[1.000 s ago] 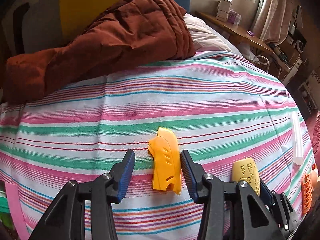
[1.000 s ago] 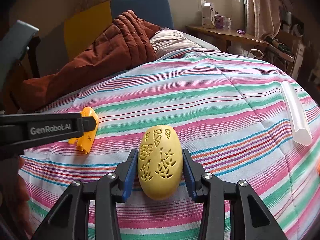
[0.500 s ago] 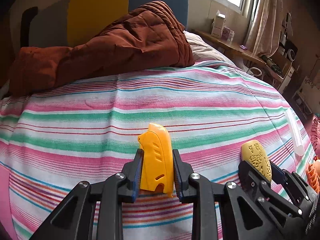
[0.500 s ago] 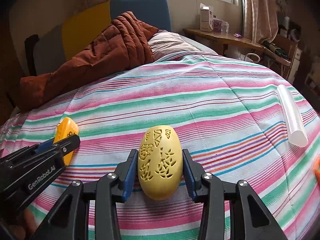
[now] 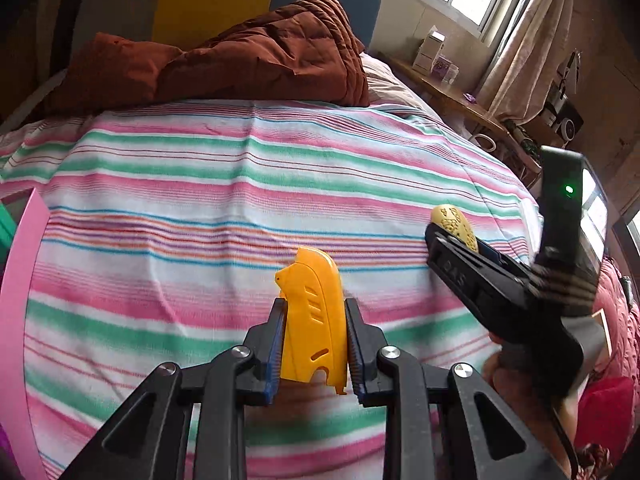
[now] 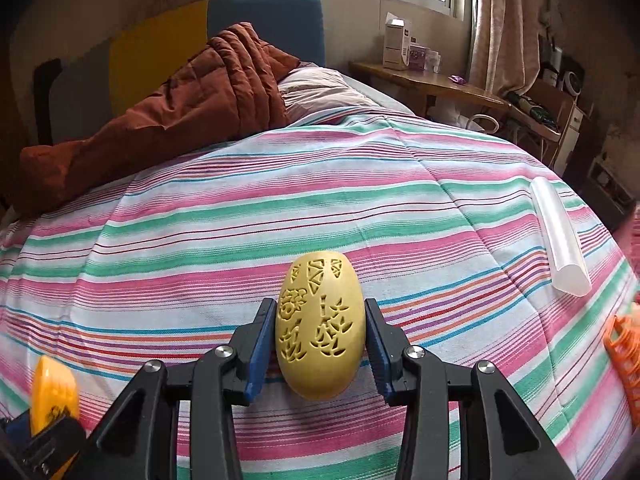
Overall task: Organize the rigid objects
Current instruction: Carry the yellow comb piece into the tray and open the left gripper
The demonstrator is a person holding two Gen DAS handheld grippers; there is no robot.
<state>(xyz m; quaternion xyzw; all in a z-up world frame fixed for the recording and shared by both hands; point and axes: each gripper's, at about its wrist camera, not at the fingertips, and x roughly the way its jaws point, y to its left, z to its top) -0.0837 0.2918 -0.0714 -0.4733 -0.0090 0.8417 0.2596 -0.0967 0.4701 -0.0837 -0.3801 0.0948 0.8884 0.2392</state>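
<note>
My left gripper is shut on an orange plastic shell piece and holds it above the striped bedspread. My right gripper is shut on a yellow carved egg-shaped object, also lifted over the bedspread. The right gripper with the egg shows at the right of the left wrist view. The orange piece shows at the lower left of the right wrist view.
A clear plastic tube lies at the bed's right side, with an orange latticed item near it. A brown quilt and pillow lie at the head. A pink strip borders the left. A wooden shelf stands beyond.
My left gripper closed on the orange piece and lifted it off the bedspread. My right gripper kept hold of the yellow egg and rose a little.
</note>
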